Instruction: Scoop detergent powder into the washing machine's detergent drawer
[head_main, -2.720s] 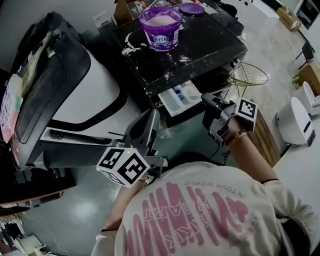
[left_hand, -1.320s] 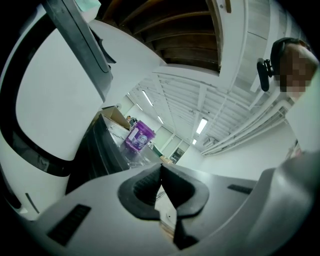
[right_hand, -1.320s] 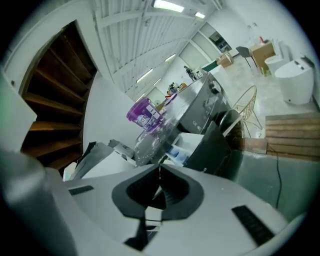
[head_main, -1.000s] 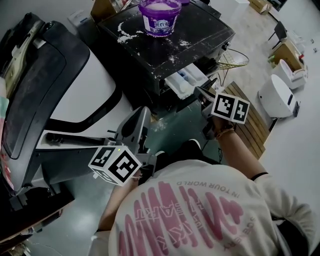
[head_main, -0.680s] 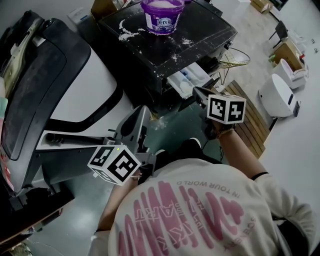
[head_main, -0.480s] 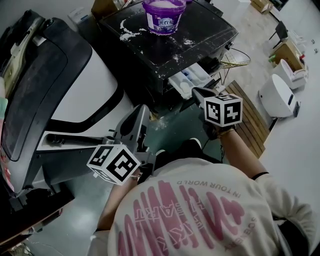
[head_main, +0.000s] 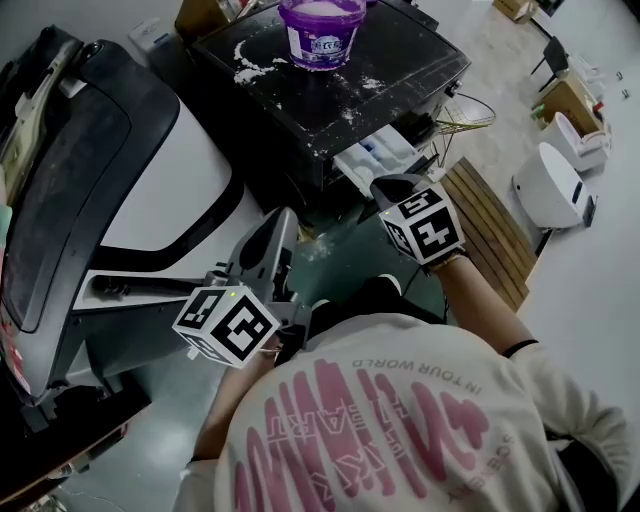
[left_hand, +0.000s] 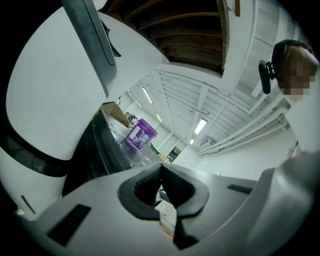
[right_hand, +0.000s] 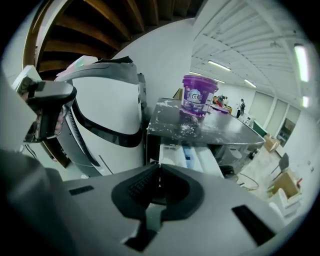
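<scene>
Left gripper (left_hand: 161, 172), right gripper (right_hand: 159, 171) both closed, empty; detergent drawer (head_main: 374, 157) seemingly partly hidden

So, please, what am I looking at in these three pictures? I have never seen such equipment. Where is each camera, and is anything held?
There is no robot here. A person holds a hand tool in each hand, and each tool ends in two fingers that pinch. The cubes with square patterns are parts of those tools.

The head view comes from a camera on the person's head, looking down. The other two views come from cameras riding on the left gripper and the right gripper, looking along their fingers.

Ahead stands a dark washing machine with its detergent drawer pulled open. On top are a purple tub of powder and some spilled white powder.

Both pairs of fingers are closed together and hold nothing.
</scene>
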